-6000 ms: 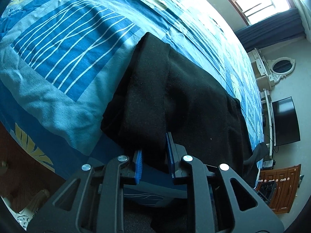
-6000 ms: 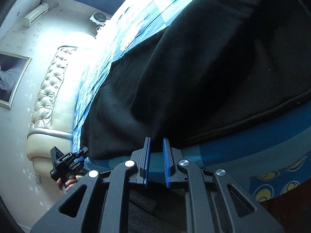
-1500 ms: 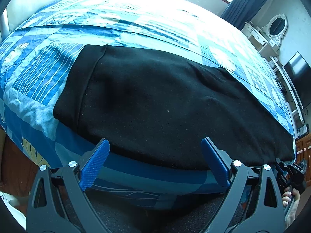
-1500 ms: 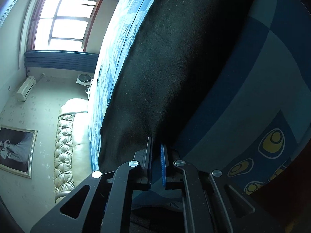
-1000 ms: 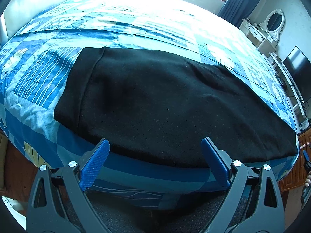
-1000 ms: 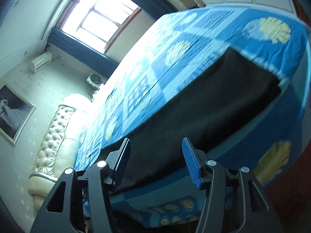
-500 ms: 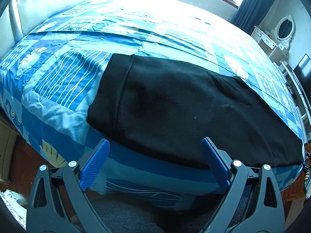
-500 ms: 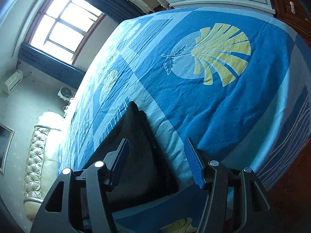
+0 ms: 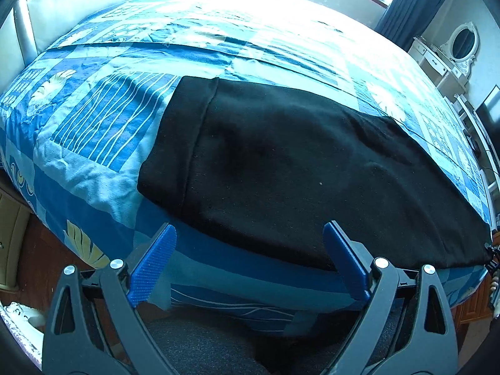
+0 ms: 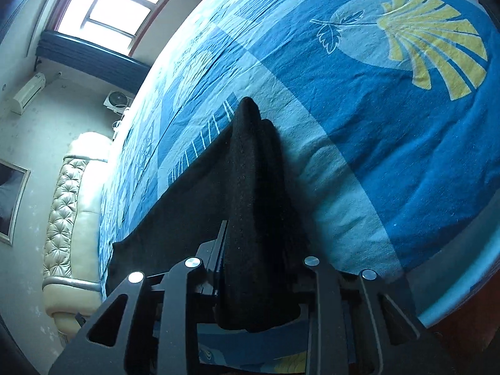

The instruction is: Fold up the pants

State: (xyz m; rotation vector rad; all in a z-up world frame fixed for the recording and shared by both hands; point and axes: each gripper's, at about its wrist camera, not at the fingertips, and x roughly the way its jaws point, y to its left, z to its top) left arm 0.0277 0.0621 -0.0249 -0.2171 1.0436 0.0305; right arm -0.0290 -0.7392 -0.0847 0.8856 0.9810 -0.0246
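Pants [image 9: 297,168], black, lie stretched lengthwise along the near edge of the bed [image 9: 93,131], on the blue patterned bedspread. Waistband end sits to the left in my left wrist view, cloth mostly flat, a few soft ridges toward the right half.

My left gripper [image 9: 250,262] stands wide, both blue pads clear of the cloth, nothing between them. It hangs just off the bed edge, near the lower hem line of the pants, not touching as far as I can see.

My right gripper [image 10: 253,268] is at the far leg end. A bunched fold of the pants [image 10: 250,212] rises in a ridge straight out from between its fingers and fills the gap; the fingers look closed on that fold, though the pads themselves are hidden by cloth. Rest of the garment trails away to the left of this ridge, lying on the bedspread.

Padded cream headboard [image 10: 65,206] shows at left in the right wrist view, window [image 10: 109,9] above it.
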